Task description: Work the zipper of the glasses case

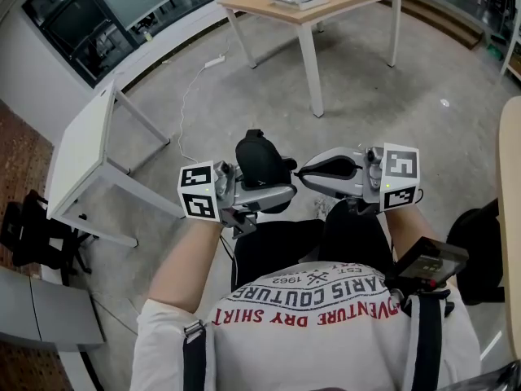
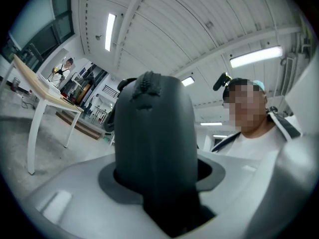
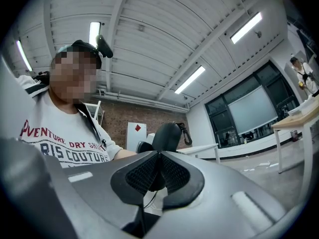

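Left gripper (image 1: 275,194), at the centre of the head view: closes tight on the near end of the black glasses case (image 1: 260,160), one jaw on each side. Holds that case with its long axis running up the frame, away from the person's white shirt (image 1: 309,316), rounded free end toward the top edge. Seen in the left gripper view as a dark bulk rising upright from between the jaws, zipper teeth (image 2: 145,83) crossing its top end. Right gripper (image 1: 303,170), just right of the case: has jaws pressed together, tips at the case's right flank; cannot tell whether pinching anything. Beyond those tips in the right gripper view, the case again, carabiner clip (image 3: 185,133) at its right. Upper frame of the head view: wooden table (image 1: 326,6); left edge: white table (image 1: 81,145).
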{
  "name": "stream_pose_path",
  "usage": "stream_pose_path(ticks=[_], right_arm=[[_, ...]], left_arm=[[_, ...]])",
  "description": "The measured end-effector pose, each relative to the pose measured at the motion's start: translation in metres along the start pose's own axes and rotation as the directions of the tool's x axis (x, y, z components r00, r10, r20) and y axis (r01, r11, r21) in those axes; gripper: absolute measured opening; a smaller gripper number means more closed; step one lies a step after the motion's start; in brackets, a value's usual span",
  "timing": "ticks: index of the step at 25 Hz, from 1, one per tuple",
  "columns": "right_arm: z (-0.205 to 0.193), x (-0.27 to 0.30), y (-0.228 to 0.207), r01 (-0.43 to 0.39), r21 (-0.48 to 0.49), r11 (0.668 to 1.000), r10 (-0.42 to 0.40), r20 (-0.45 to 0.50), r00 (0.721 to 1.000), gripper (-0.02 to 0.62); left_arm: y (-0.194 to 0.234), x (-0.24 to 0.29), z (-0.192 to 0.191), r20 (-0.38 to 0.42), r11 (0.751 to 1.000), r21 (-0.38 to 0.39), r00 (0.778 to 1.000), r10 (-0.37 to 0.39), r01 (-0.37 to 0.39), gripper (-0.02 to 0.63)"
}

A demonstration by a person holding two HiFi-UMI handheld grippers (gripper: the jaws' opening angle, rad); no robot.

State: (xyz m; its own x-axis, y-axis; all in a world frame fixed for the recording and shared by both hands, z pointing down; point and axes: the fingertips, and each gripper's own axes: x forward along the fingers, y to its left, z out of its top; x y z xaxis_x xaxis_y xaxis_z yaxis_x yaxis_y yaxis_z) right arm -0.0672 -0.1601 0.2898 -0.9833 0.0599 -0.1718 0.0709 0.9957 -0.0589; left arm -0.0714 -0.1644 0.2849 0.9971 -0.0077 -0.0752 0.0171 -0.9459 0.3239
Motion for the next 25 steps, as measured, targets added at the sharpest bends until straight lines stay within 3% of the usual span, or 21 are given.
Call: stream_pose_path(ticks=[10, 25], right_arm=[[-0.003, 0.001, 0.0, -0.004, 0.005, 1.0, 0.004, -0.003, 1.0, 0.018], [-0.011, 0.005, 0.001, -0.012, 0.024, 1.0, 0.012, -0.011, 1.0, 0.018]], left_arm=[[0.004, -0.006, 0.019, 0.139, 0.999, -0.033, 0.99, 0.016, -0.011, 0.247], [0.011, -0.024, 0.05, 0.332, 0.996, -0.072, 0.941, 0.07, -0.049, 0.247]])
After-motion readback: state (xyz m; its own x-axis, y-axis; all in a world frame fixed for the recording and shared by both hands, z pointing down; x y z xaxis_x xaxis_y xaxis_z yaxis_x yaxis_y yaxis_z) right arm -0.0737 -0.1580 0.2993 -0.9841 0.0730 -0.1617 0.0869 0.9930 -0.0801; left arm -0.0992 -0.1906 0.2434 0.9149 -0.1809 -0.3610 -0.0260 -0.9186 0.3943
